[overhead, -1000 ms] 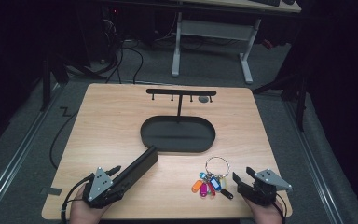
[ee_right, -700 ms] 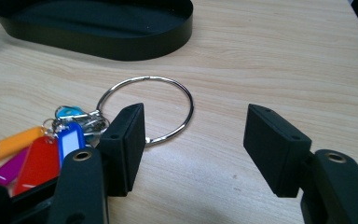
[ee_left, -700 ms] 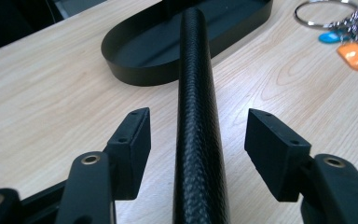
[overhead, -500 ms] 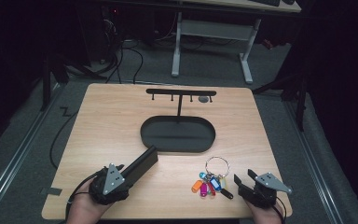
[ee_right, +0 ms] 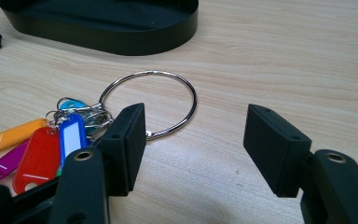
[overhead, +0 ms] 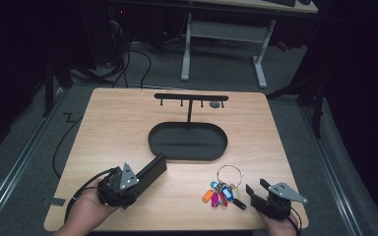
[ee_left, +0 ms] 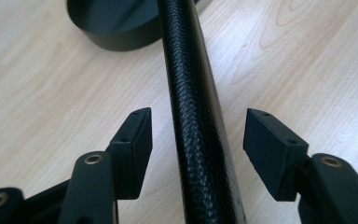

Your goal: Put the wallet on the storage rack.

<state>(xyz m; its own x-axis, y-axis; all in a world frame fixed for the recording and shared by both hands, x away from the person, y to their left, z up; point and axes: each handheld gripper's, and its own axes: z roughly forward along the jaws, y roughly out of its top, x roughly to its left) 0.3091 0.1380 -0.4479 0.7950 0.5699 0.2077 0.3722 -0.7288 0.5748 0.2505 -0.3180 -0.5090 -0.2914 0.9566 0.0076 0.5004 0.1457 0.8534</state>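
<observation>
So nothing was hung or placed yet, as far as we could judge w/o a stated task. The key ring [overhead: 229,175] lay flat on the worktop [overhead: 113,128], its coloured tags [overhead: 219,195] fanned toward us, just in front of the tray [overhead: 187,142] and apart from it. The rack [overhead: 191,97] w/ its small hooks stood at the tray's far side; one hook near the right end seemed to carry a small grey thing, too small to tell.

Our left gripper [ee_left: 193,135] had its fingers spread either side of a black textured bar [ee_left: 196,116], not touching it; the bar ran from the gripper toward the tray. Our right gripper [ee_right: 193,140] was low on the worktop, fingers spread wide w/ nothing between them; the ring sat just beyond its left finger [ee_right: 126,140], tags off to that side.

Our guess: both grasps were left to do, then whatever move to tray or rack followed. The ring lay flat, so pinching it would likely be fiddly. The tray wall and rack post stood between the ring and the hooks. Beyond the worktop: a desk frame [overhead: 221,44] and cables on the floor, well apart.
</observation>
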